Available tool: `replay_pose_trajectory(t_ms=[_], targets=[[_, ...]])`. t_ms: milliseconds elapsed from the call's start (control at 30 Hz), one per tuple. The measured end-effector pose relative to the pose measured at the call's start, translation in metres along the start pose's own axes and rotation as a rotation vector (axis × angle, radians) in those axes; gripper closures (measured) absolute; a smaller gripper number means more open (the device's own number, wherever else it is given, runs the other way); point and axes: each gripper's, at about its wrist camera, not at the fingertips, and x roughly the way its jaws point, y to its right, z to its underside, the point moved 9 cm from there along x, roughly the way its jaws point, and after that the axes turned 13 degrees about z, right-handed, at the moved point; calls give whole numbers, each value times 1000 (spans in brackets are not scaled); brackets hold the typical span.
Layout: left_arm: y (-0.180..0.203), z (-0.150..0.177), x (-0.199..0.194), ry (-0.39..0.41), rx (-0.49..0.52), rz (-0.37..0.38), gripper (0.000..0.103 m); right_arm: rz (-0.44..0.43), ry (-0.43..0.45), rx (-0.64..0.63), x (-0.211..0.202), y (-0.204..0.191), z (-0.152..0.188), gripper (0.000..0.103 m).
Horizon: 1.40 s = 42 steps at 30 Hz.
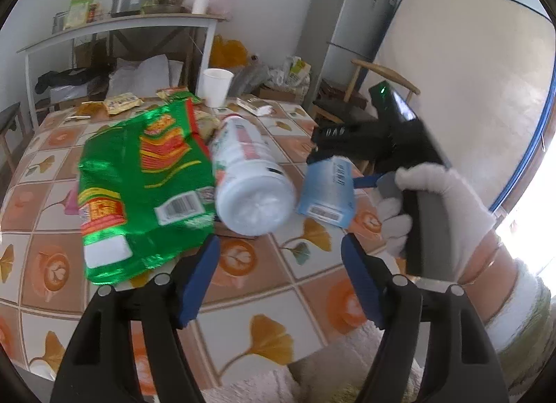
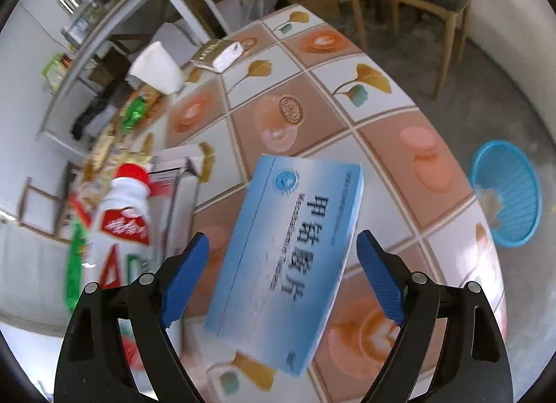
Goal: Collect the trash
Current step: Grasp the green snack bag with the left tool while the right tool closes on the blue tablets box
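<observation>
The left hand-held gripper (image 1: 279, 276) stands wide, its blue pads clear of everything; nothing lies between them. Just beyond its tips, a white plastic bottle with a red cap (image 1: 248, 177) lies with its base toward the camera on the counter (image 1: 312, 302), which wears a tiled cloth of orange cups and ginkgo leaves. Touching the bottle's left side is a crinkled green foil snack bag (image 1: 139, 191); just right of the bottle is a light blue cardboard medicine box (image 1: 326, 194).

The right hand-held gripper (image 2: 283, 277), held in a white-gloved hand (image 1: 434, 208), is also wide. The box sits between its pads, which do not press on it; whether it rests on the cloth cannot be told. Beyond the bottle stands a white paper cup (image 1: 216, 87). Well right of the bottle, off the counter, a blue plastic basket (image 2: 505, 192) sits on the floor.
</observation>
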Motion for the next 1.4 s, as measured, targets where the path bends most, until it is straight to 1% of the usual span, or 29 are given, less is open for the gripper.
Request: replay_pose_trajectory(t_ms=[33, 100, 167, 233, 333, 433, 500, 533, 600, 667, 767, 800, 833, 933, 1000, 1033, 1067, 1133, 1167, 1200, 1267, 1300, 1333, 1400], targets=[[-5, -1, -2, 9, -6, -4, 32, 28, 10, -24, 4, -2, 0, 20], [-15, -2, -8, 30, -19, -8, 32, 56, 27, -79, 7, -6, 0, 20], [-29, -8, -19, 69, -40, -19, 32, 67, 51, -152, 9, -8, 2, 20], [-42, -14, -28, 105, -65, -36, 32, 58, 73, -202, 7, -7, 3, 22], [-69, -23, -46, 162, -110, -84, 32, 9, 96, -282, 3, -7, 7, 23], [-94, -25, -53, 167, -147, -126, 32, -64, 111, -420, -2, -13, 18, 23], [-107, -28, -53, 154, -169, -143, 32, -81, 126, -484, -7, -14, 25, 23], [-111, -31, -52, 149, -175, -145, 32, -71, 145, -504, -11, -12, 26, 22], [-113, -41, -51, 144, -171, -129, 32, -54, 156, -507, -12, -10, 26, 20], [-114, -54, -43, 100, -151, -129, 30, -69, 146, -472, -10, -8, 25, 19], [-122, -74, -21, 8, -60, -240, 28, -105, 131, -421, -5, -7, 23, 19], [-126, -76, -17, -2, -60, -250, 28, -121, 123, -402, -4, -6, 24, 19], [-132, -76, -14, -9, -80, -259, 28, -132, 116, -392, -2, -7, 24, 19], [-161, -63, -10, -43, -195, -290, 28, -131, 123, -385, -3, -4, 27, 19], [-176, -46, -9, -68, -298, -278, 29, -138, 128, -378, -4, -2, 28, 19], [-182, -38, -10, -78, -337, -268, 32, -144, 128, -373, -4, -2, 28, 19], [-186, -32, -11, -81, -364, -263, 39, -148, 127, -370, -4, -1, 28, 19], [-189, -24, -14, -58, -402, -235, 47, -155, 126, -365, -4, -1, 28, 19], [-189, -23, -16, -46, -409, -224, 57, -156, 125, -366, -4, -1, 28, 19], [-188, -23, -19, -34, -411, -219, 62, -155, 125, -367, -4, -1, 28, 19], [-186, -24, -24, -9, -413, -198, 69, -155, 124, -367, -5, -2, 29, 19], [-185, -25, -25, -3, -414, -186, 75, -155, 123, -365, -5, -1, 29, 19], [-184, -24, -27, 5, -419, -171, 77, -155, 123, -361, -5, -1, 29, 19], [-182, -26, -35, 35, -433, -125, 86, -154, 123, -358, -5, 0, 30, 19]])
